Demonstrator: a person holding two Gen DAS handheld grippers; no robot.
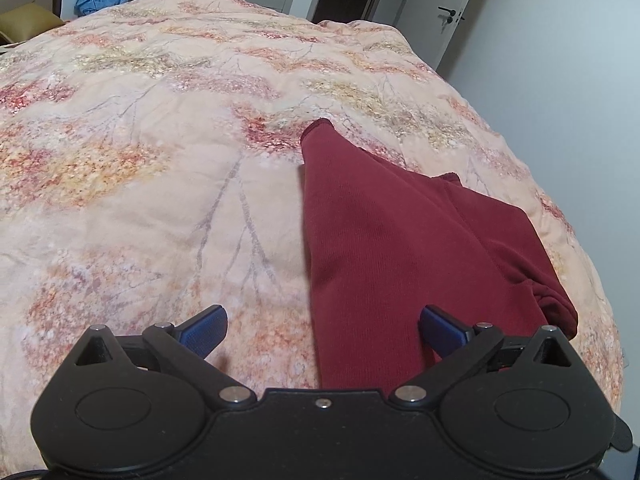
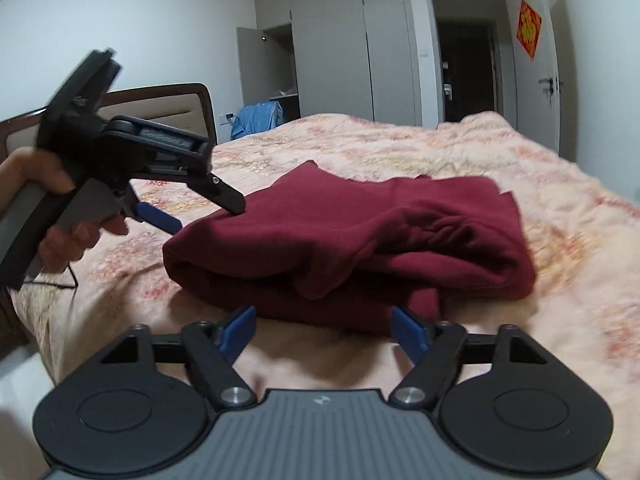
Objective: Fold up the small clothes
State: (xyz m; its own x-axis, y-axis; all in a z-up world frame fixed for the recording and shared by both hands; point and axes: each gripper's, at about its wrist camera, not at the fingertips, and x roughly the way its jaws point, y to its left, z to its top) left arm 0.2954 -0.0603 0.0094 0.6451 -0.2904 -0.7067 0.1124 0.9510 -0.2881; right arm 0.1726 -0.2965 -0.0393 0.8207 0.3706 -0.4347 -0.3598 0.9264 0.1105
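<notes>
A dark red garment [image 1: 400, 240] lies folded into a thick bundle on the floral quilt [image 1: 160, 200], its narrow end pointing away in the left wrist view. My left gripper [image 1: 322, 320] hovers wide open over its near left edge, nothing between the pads. In the right wrist view the same garment [image 2: 340, 232] shows stacked layers and a gathered, rumpled fold on top. My right gripper [image 2: 322, 316] is open just in front of the bundle's near edge, pads not pressing it. A hand [image 2: 60, 184] holds the left gripper [image 2: 204, 214] over the bundle's left end.
The quilt [image 2: 520, 184] covers the whole bed, whose edge drops off close to the right of the garment. A padded headboard [image 2: 168, 108] stands at the left, a blue cloth heap [image 2: 260, 118] behind the bed, a grey wardrobe [image 2: 340, 48] and dark doorway [image 2: 468, 72] beyond.
</notes>
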